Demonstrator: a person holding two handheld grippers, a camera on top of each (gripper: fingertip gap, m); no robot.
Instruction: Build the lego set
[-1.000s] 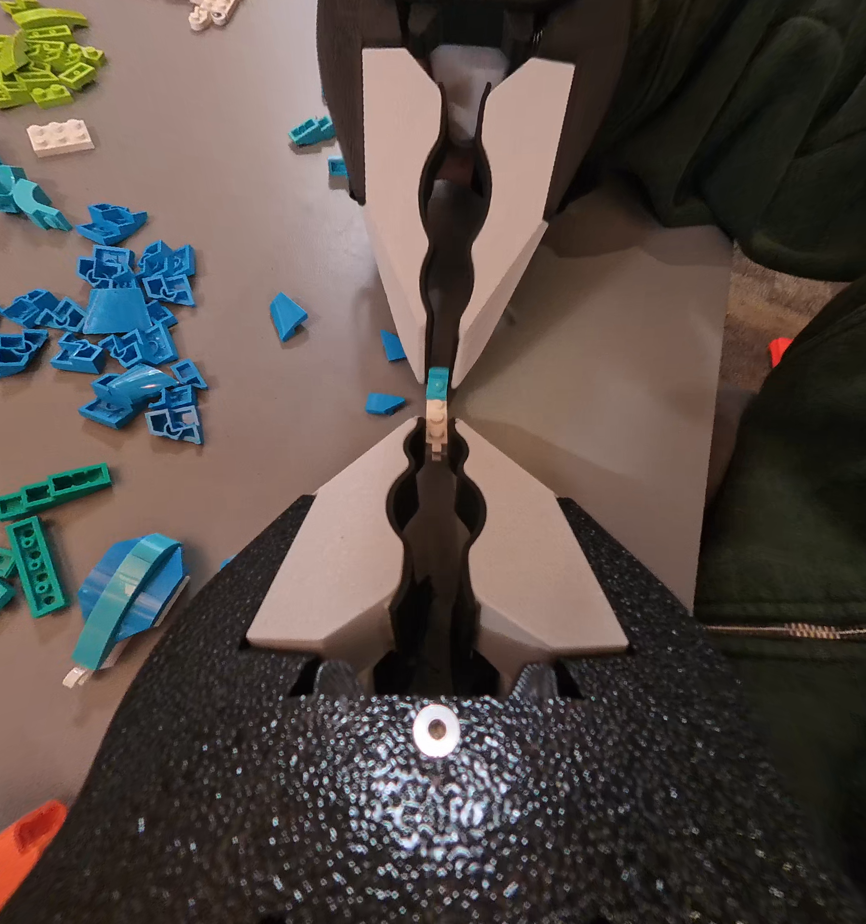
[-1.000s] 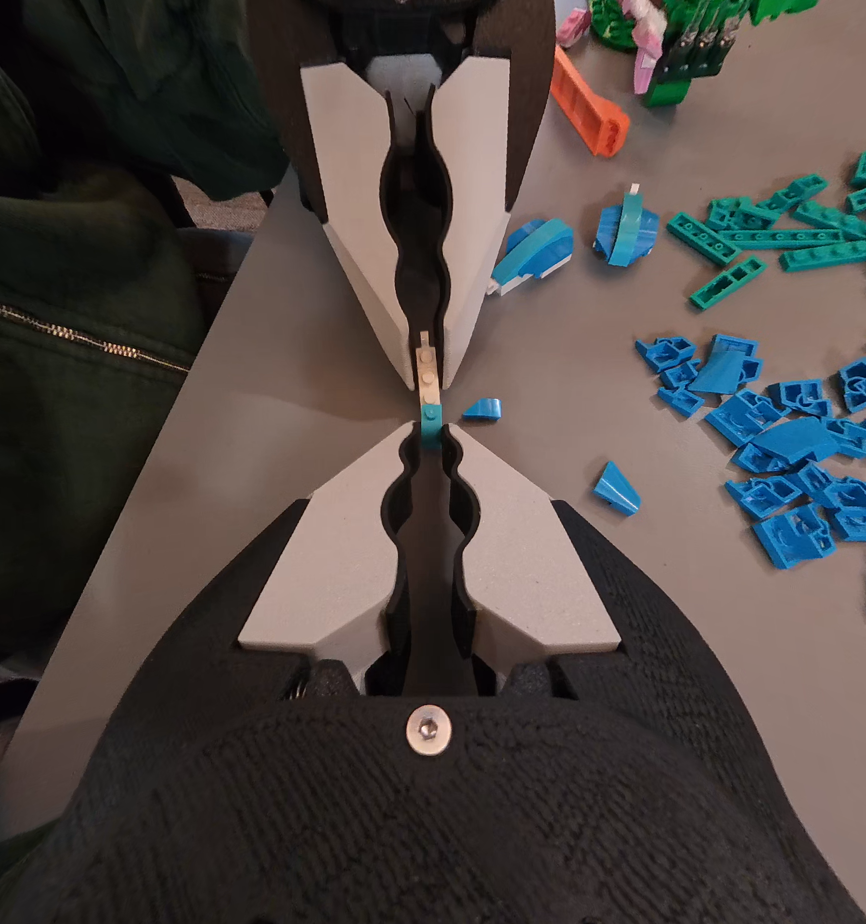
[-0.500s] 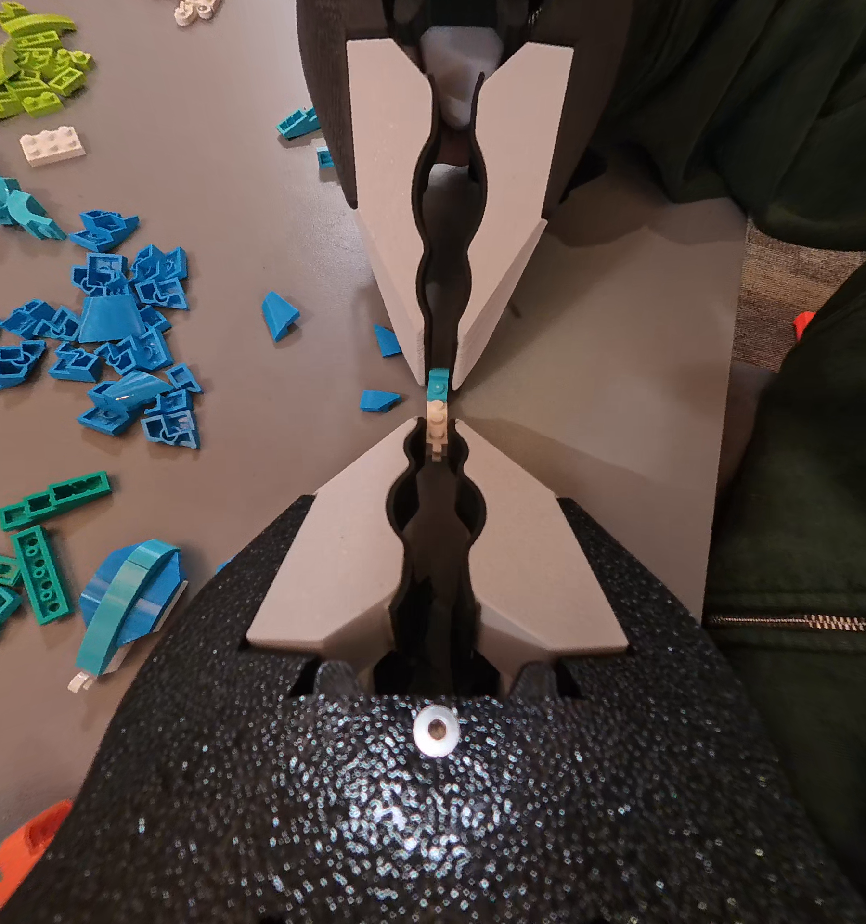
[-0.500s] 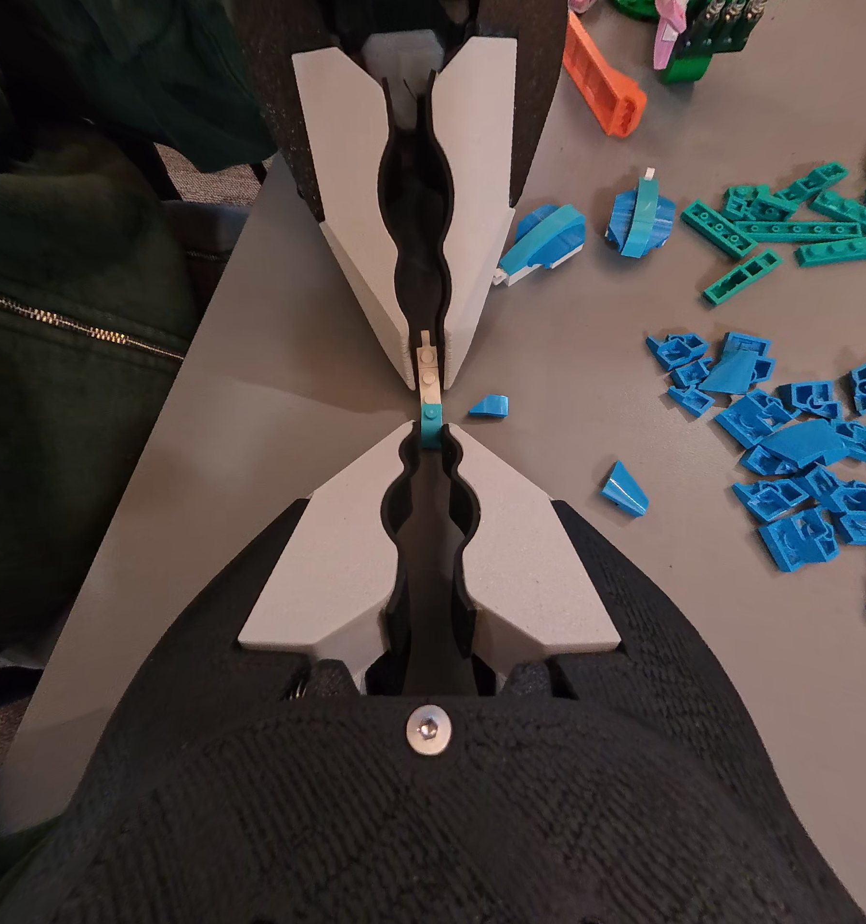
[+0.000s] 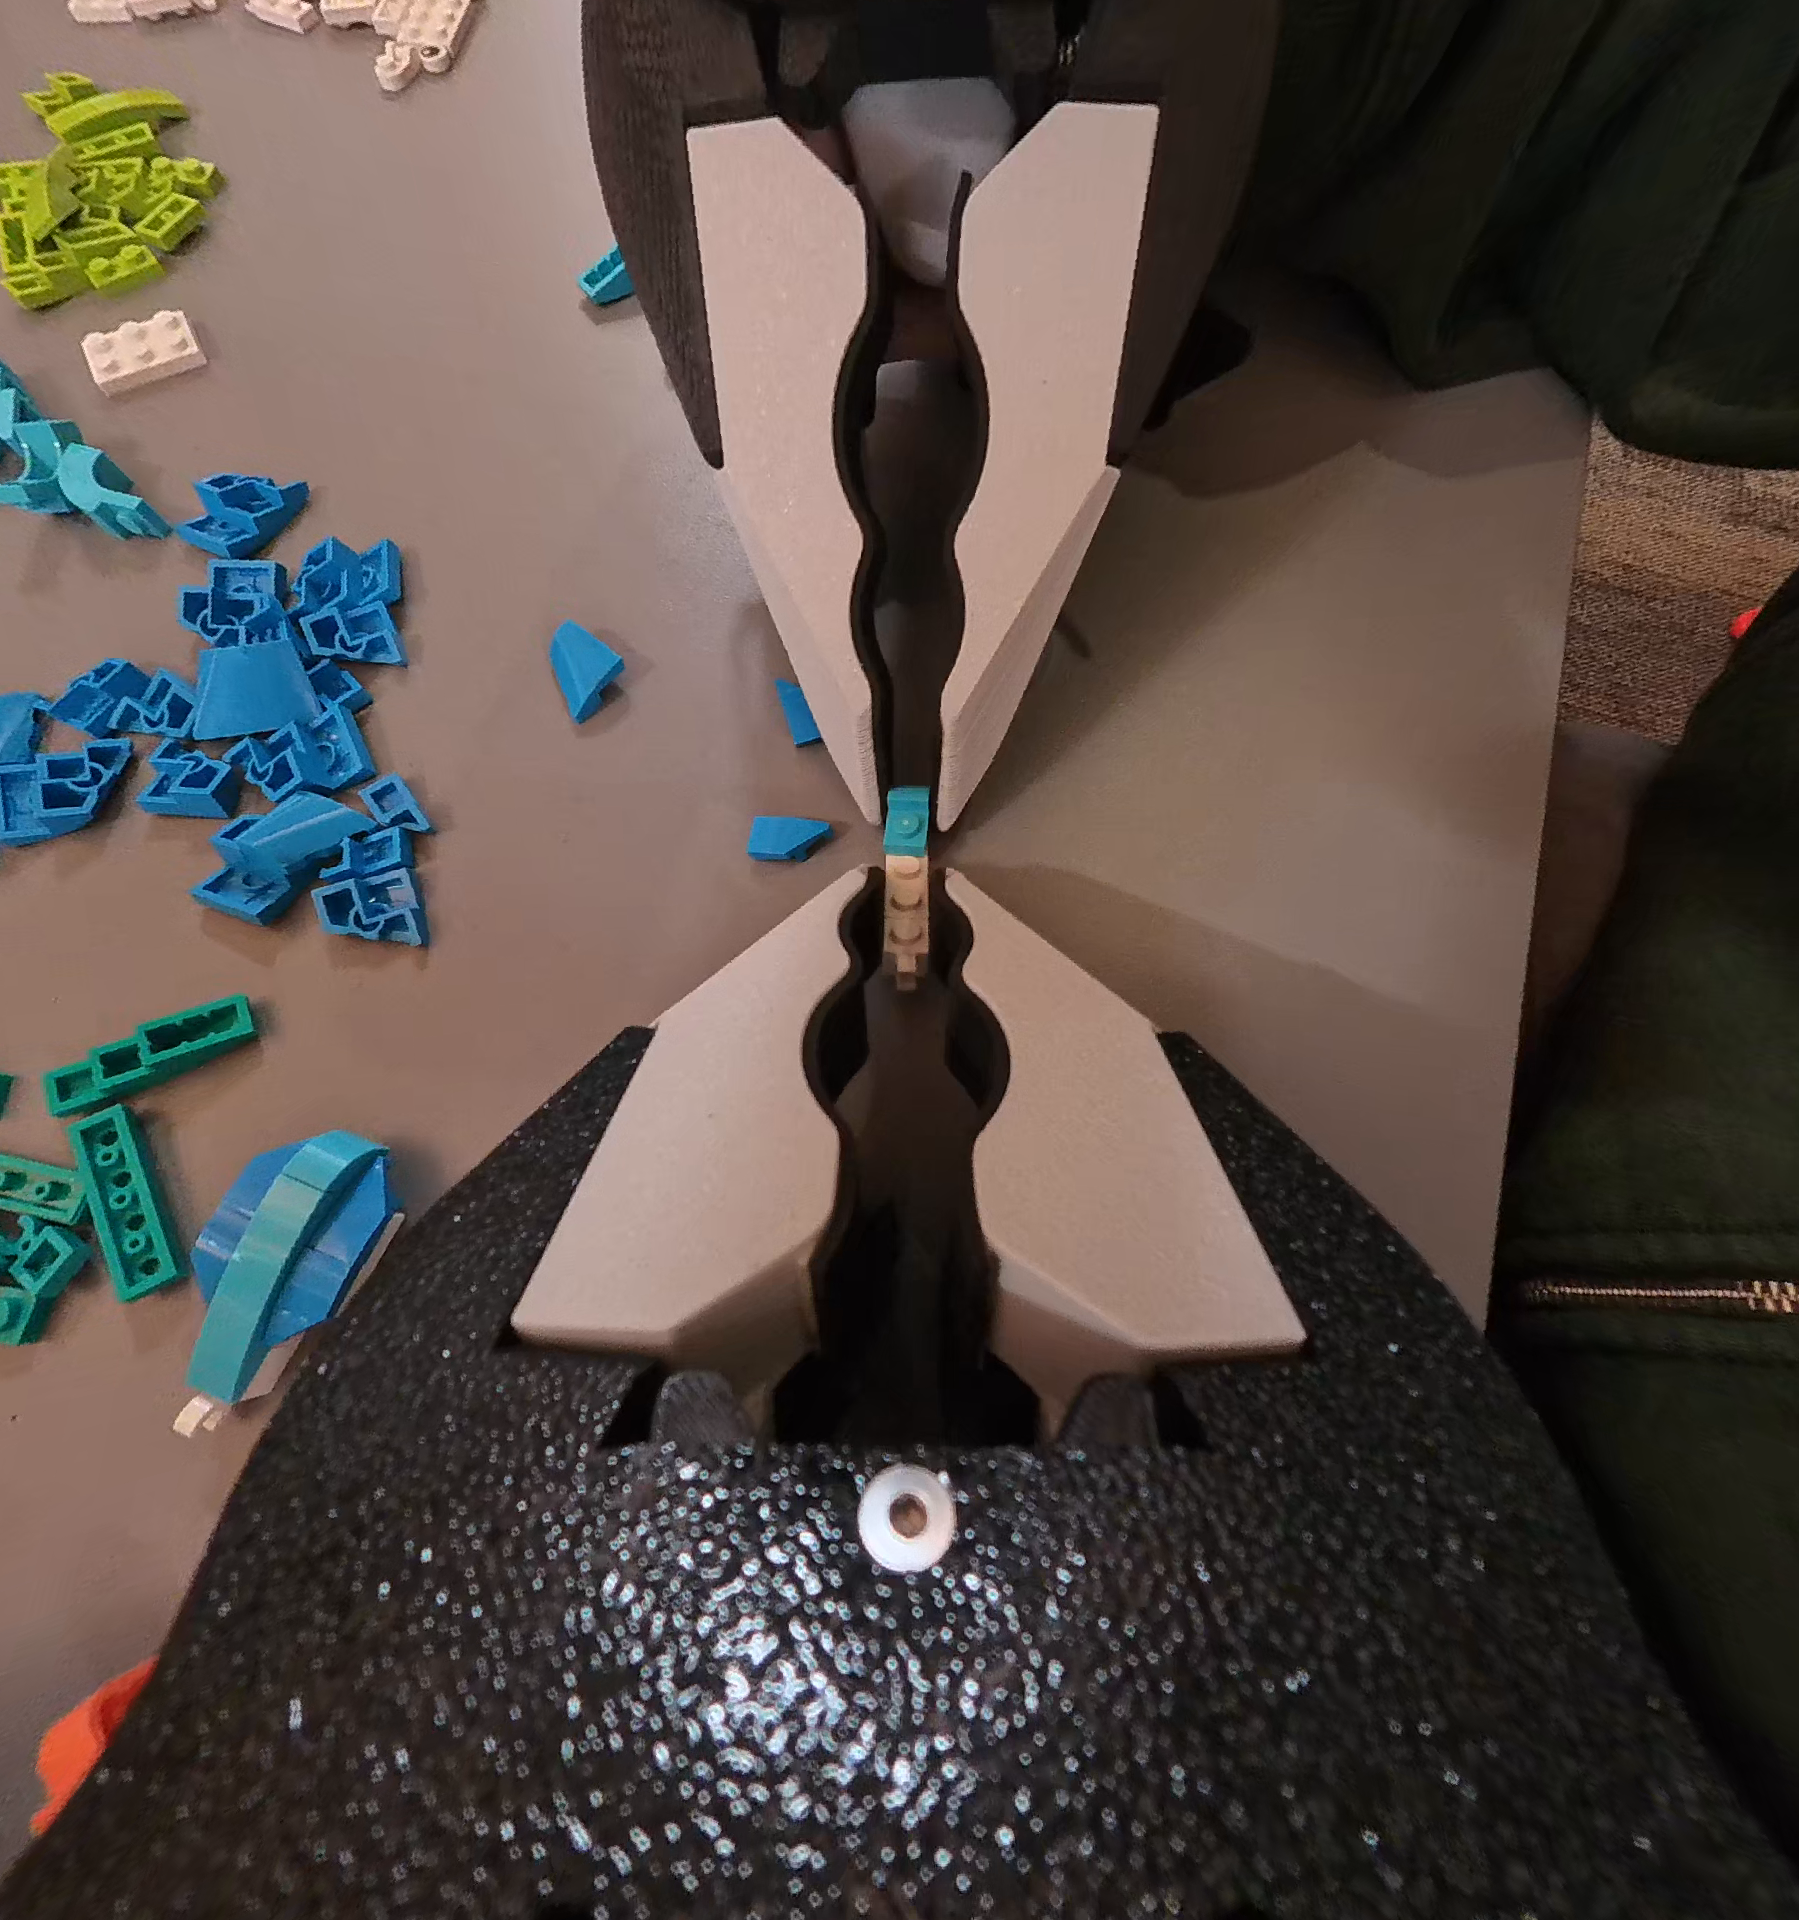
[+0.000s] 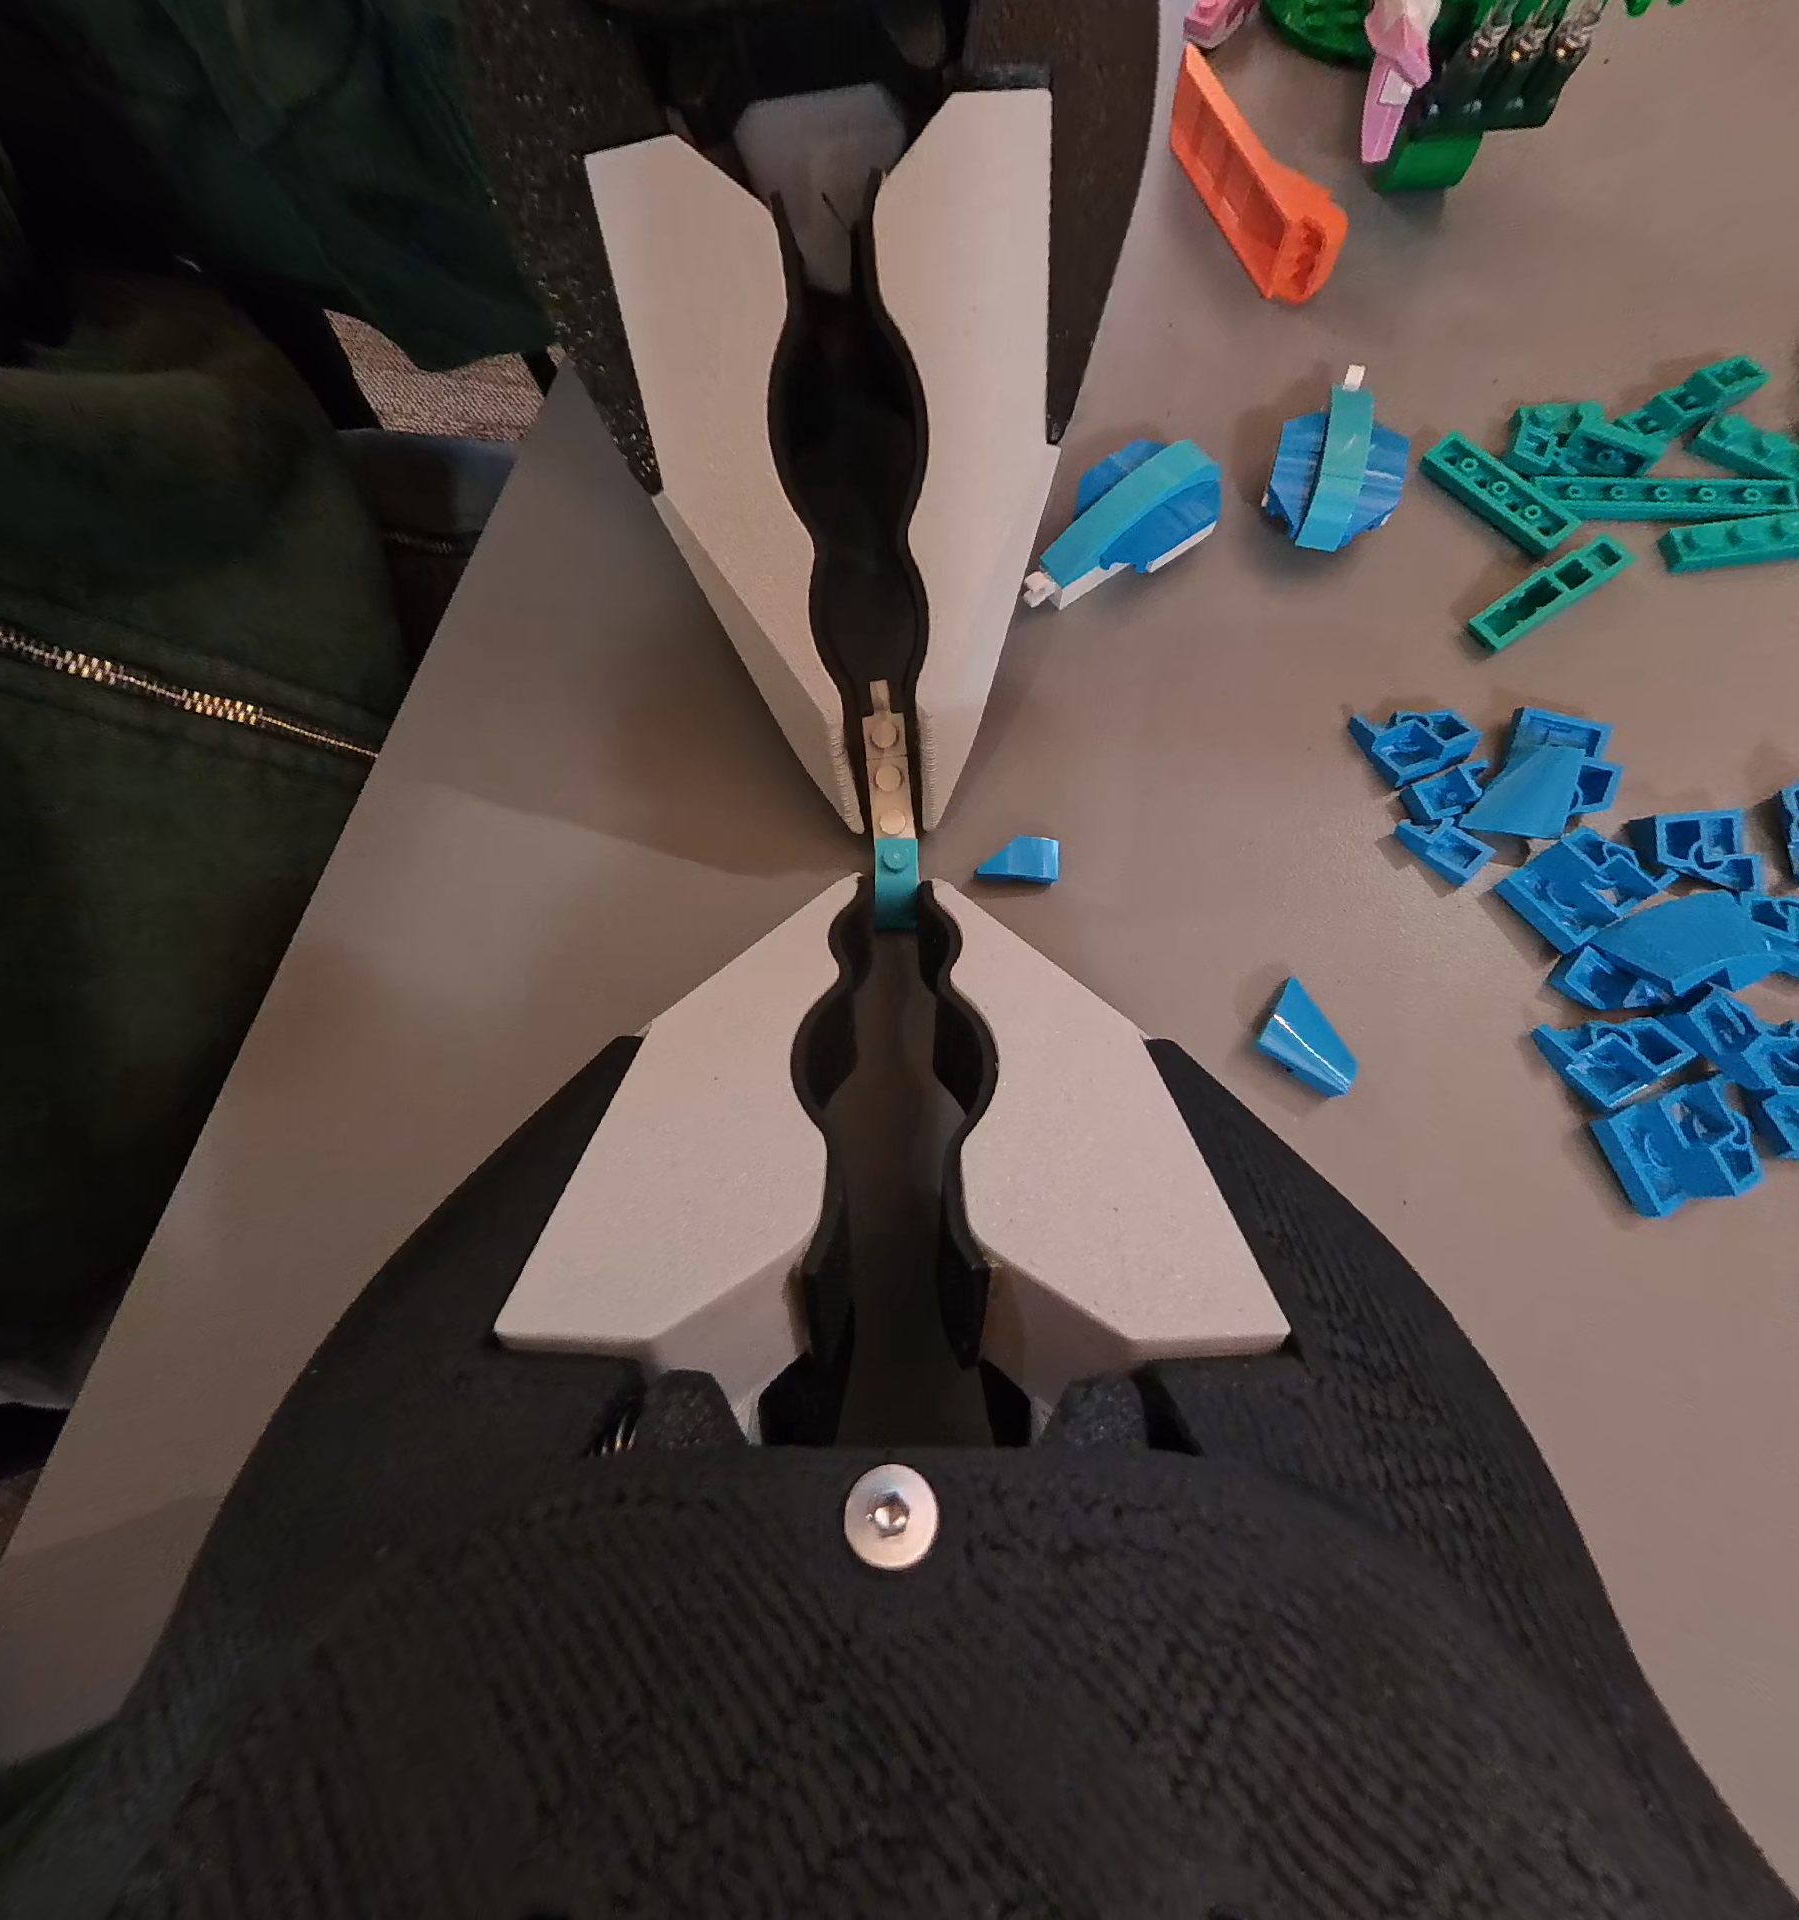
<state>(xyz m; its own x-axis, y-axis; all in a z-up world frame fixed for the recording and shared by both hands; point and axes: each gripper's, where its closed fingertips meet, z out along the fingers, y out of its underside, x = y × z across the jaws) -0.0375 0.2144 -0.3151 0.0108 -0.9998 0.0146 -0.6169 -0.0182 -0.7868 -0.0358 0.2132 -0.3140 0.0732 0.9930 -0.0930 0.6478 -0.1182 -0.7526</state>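
Left wrist view shows left tongs (image 5: 905, 894) clamping a white plate (image 5: 905, 914), right tongs (image 6: 895, 894) clamping a teal piece (image 6: 895, 883): press ends squarely together.

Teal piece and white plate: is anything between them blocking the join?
Nothing visible. The teal piece, in the right claw, already meets the end of the white plate, held by the left claw. Both are above bare table.

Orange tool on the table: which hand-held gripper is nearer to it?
Left. The left hand-held gripper has its body beside the orange tool; the right hand-held gripper is opposite, farther away.
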